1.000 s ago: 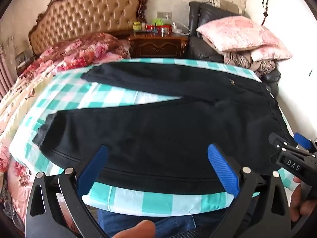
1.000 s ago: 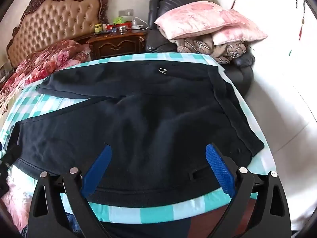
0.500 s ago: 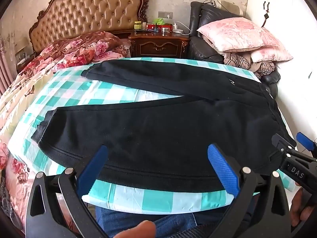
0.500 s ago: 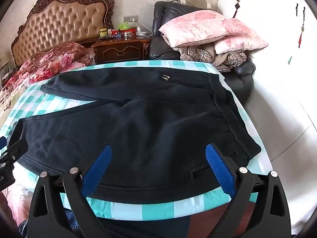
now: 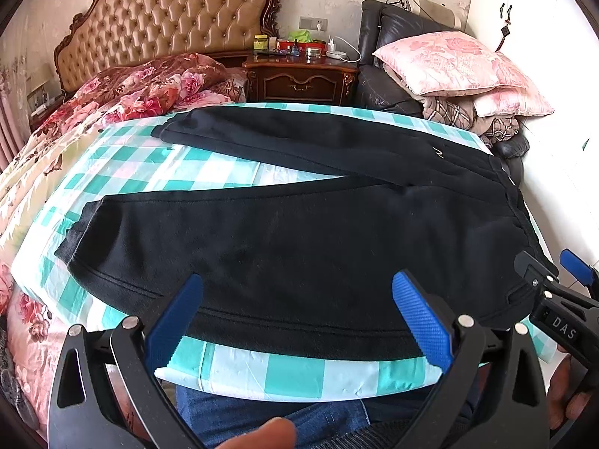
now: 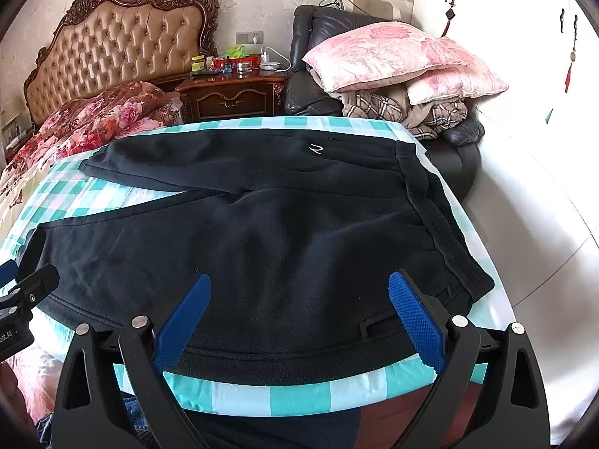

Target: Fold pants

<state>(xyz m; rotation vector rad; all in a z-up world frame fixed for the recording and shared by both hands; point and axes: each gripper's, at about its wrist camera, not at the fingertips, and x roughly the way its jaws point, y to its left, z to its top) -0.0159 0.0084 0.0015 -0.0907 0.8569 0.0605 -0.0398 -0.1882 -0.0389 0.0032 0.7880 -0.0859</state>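
Observation:
Black pants [image 5: 292, 232] [image 6: 262, 247] lie flat on a teal and white checked cloth [image 5: 149, 164] [image 6: 75, 194], legs spread to the left, waistband at the right. My left gripper [image 5: 299, 299] is open above the near leg's lower edge, holding nothing. My right gripper [image 6: 299, 295] is open above the hip area near the waistband, also holding nothing. The right gripper's body [image 5: 554, 299] shows at the right edge of the left wrist view, and the left gripper's body [image 6: 22, 299] at the left edge of the right wrist view.
A floral quilt [image 5: 123, 93] covers the bed at left, under a tufted headboard [image 5: 168, 18]. A wooden nightstand [image 5: 303, 78] with small items stands behind. Pink pillows [image 6: 397, 60] and blankets are piled on a dark armchair at right. A person's jeans [image 5: 269, 415] are at the near edge.
Both grippers have pulled back and risen slightly, so more of the room and the pants shows. The pants have not moved. Both grippers stay open.

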